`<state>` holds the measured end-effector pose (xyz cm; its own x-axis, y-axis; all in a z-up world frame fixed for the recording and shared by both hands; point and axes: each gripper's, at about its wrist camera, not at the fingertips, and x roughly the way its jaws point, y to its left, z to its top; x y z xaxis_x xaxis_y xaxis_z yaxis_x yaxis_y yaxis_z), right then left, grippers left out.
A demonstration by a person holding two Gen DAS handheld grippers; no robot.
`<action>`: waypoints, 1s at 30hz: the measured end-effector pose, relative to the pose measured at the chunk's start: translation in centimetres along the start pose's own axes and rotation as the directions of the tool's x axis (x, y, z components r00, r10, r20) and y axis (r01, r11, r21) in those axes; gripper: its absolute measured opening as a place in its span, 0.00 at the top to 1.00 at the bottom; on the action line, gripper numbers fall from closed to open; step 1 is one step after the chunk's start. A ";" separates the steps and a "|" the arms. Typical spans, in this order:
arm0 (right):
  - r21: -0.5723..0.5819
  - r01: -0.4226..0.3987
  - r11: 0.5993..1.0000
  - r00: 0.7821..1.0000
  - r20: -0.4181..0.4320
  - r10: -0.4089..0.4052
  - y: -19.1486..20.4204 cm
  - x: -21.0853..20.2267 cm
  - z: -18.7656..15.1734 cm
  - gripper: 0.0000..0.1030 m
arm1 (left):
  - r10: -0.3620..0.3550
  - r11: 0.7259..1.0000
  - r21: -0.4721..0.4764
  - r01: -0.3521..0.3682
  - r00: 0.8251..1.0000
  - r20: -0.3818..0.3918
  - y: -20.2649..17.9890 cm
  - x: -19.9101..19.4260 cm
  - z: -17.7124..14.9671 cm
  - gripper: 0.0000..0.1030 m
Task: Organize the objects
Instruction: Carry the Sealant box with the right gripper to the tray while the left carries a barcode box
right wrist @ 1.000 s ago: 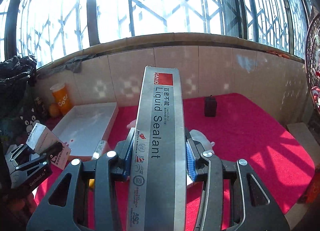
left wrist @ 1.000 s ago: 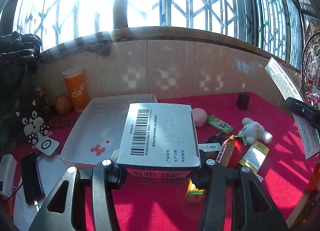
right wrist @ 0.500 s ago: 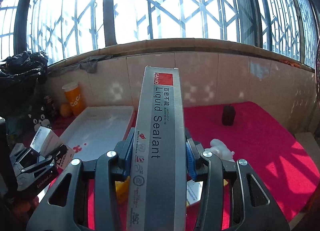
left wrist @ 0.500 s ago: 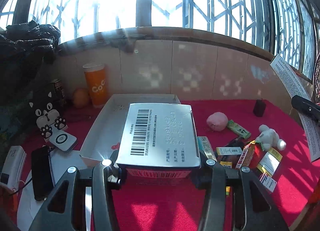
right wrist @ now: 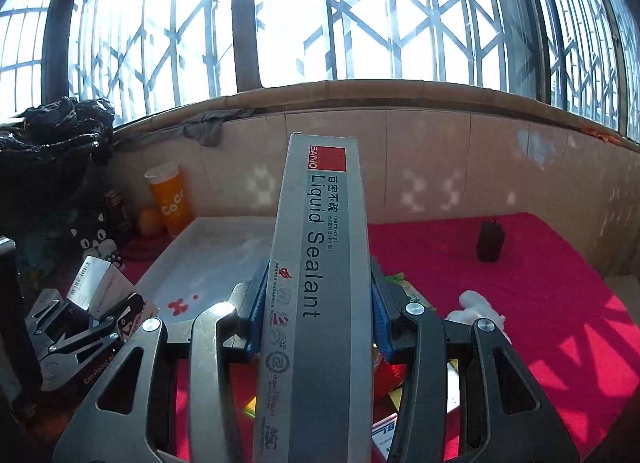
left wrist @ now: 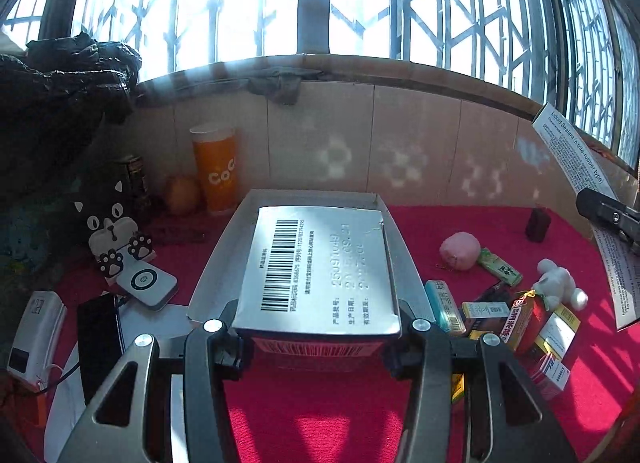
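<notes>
The left gripper (left wrist: 318,329) has its jaws closed on a silver barcode box (left wrist: 318,271), which it holds flat in front of the camera, its far end lying over the white tray (left wrist: 406,259) at twelve o'clock. The tray rests on the red table (left wrist: 320,415), its back wall near the tiled wall. At ten o'clock from the tray stands an orange cup (left wrist: 215,169), with a cat-faced stand (left wrist: 110,231) further toward nine o'clock. At three o'clock of the tray lies a loose cluster: a pink ball (left wrist: 460,250), a white plush toy (left wrist: 558,289) and several small cartons (left wrist: 524,323) touching one another. The right gripper (right wrist: 318,323) has its jaws clamped on a long grey Liquid Sealant box (right wrist: 320,283), which runs from the camera toward twelve o'clock, tilted upward, with blue pads (right wrist: 256,315) pressed to its sides. In the right wrist view the white tray sits at ten o'clock behind the sealant box, and a small dark object (right wrist: 490,241) stands alone on the table at two o'clock.
</notes>
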<state>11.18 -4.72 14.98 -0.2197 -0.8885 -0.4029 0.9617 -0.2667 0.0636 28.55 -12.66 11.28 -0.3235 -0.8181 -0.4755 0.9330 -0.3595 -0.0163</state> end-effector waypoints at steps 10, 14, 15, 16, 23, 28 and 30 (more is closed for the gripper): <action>-0.008 -0.028 1.000 1.000 0.001 0.028 1.8 1.2 0.5 0.59 | 0.033 0.999 -0.006 -0.033 0.999 0.012 1.4 0.7 1.2 0.52; -0.012 -0.037 0.999 0.999 -0.001 0.037 2.5 1.6 0.7 0.59 | 0.047 0.999 -0.001 -0.047 0.999 0.018 1.6 1.1 1.8 0.52; -0.012 -0.039 0.999 0.999 0.000 0.039 2.6 1.8 0.7 0.59 | 0.050 0.999 -0.001 -0.050 0.999 0.019 1.7 1.2 1.9 0.52; -0.014 -0.040 0.999 0.999 0.001 0.040 2.8 1.9 0.8 0.59 | 0.052 0.999 0.002 -0.053 0.998 0.020 1.7 1.3 2.1 0.52; -0.025 -0.051 0.998 0.999 0.003 0.051 4.0 2.8 1.1 0.58 | 0.053 0.999 0.014 -0.053 0.999 0.007 2.1 2.5 3.4 0.52; -0.033 -0.058 0.998 0.998 -0.002 0.058 4.7 3.4 1.2 0.58 | 0.061 0.998 0.020 -0.061 0.998 0.004 2.5 3.0 4.0 0.52; -0.035 -0.061 0.998 0.998 -0.005 0.061 4.9 3.7 1.2 0.58 | 0.062 0.998 0.023 -0.062 0.998 0.001 2.6 3.3 4.3 0.52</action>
<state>14.93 -9.77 14.90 -0.1601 -0.9012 -0.4027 0.9784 -0.1990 0.0564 29.28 -18.21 13.43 -0.2657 -0.8392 -0.4744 0.9473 -0.3187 0.0333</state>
